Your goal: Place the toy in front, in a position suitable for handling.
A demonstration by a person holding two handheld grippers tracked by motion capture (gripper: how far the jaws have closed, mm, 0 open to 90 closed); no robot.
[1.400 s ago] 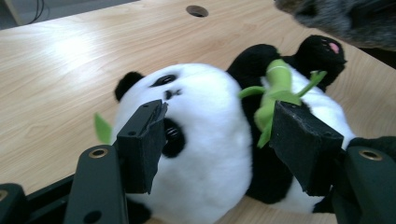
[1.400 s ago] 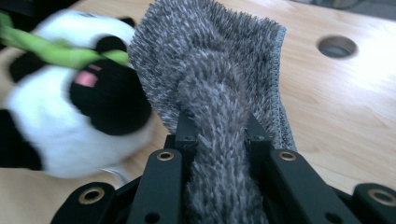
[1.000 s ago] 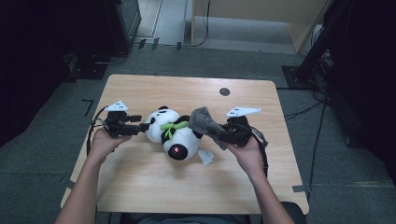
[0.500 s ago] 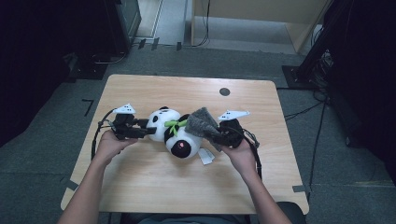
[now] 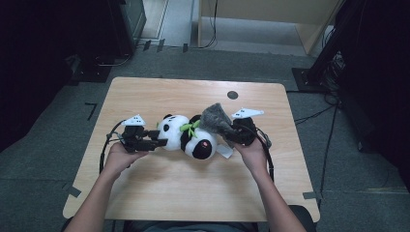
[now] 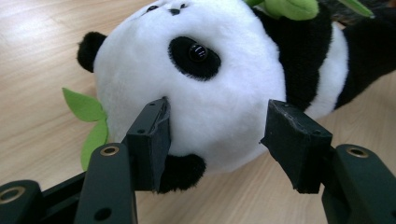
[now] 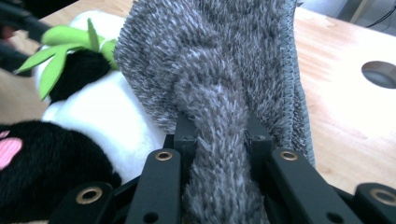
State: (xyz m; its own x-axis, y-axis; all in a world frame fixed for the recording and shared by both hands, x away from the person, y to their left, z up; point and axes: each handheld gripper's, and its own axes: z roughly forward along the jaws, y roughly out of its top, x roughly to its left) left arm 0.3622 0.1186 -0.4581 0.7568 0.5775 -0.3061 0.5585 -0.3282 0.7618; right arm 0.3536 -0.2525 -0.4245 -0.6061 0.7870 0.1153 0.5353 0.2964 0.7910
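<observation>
A black-and-white panda plush (image 5: 188, 137) with green leaves at its neck lies on its side mid-table on the wooden table (image 5: 193, 193). My left gripper (image 5: 160, 141) stands open around the panda's head (image 6: 210, 79); one fingertip (image 6: 152, 135) presses the white fur and the other sits just off it. My right gripper (image 5: 233, 135) is shut on a bunched fold of a grey fuzzy cloth (image 5: 215, 121), which rises over the panda's body. In the right gripper view the cloth (image 7: 219, 70) stands between the jaws of that gripper (image 7: 217, 135), with the panda (image 7: 93, 116) to its left.
A round dark hole (image 5: 232, 94) is set in the table's far right part. A white tag (image 5: 223, 151) sticks out under the panda. Cables trail from both grippers. Dark equipment and a stand (image 5: 319, 67) surround the table on the floor.
My left gripper has moved right, and its open jaws now straddle the panda's head. The right gripper has kept hold of the grey cloth and barely shifted.
</observation>
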